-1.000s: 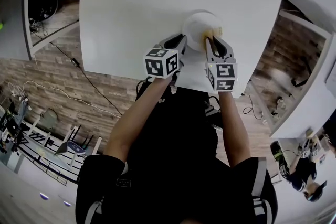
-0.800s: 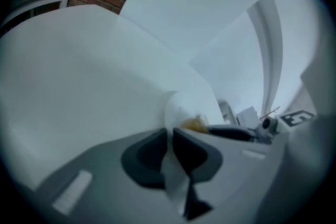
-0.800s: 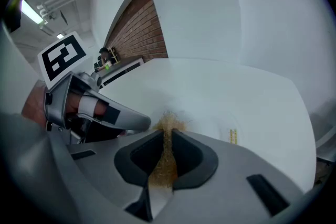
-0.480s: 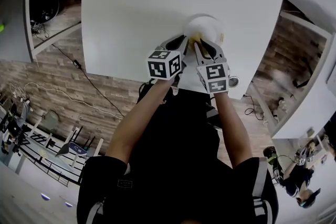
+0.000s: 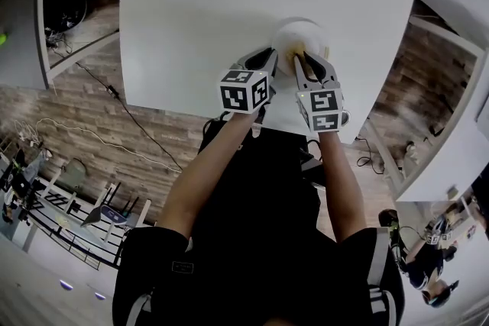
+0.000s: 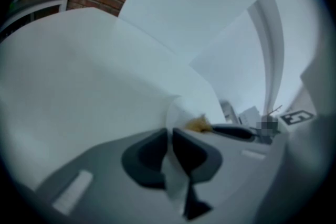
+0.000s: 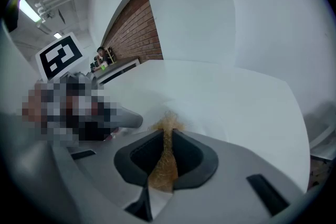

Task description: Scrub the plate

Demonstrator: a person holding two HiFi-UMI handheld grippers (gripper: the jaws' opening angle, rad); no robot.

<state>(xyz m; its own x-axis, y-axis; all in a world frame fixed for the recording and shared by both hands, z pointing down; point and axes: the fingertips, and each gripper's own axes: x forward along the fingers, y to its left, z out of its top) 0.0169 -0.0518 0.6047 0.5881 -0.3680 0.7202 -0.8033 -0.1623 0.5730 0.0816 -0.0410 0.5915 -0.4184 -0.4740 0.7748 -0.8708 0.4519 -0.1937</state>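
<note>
Scrubbing is looking mid-way: left tongs (image 5: 265, 57) pinching the plate (image 5: 302, 34) rim, right tongs (image 5: 306, 61) clenching a fibrous scrubber (image 7: 167, 157) against it.

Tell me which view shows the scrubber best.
Right gripper view: the golden scrubber fills the centre, pinched in the right gripper. Head view shows only a yellow speck at the plate; left gripper view shows a small blurred tuft.

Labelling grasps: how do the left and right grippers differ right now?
The left gripper clamps the thin rim of the white plate; the right gripper clamps a golden fibrous scrubber. The left gripper sits at the plate's near edge; the right gripper reaches over the plate, scrubber tip forward. Shared: both grippers' jaws are nearly together on something thin.
</note>
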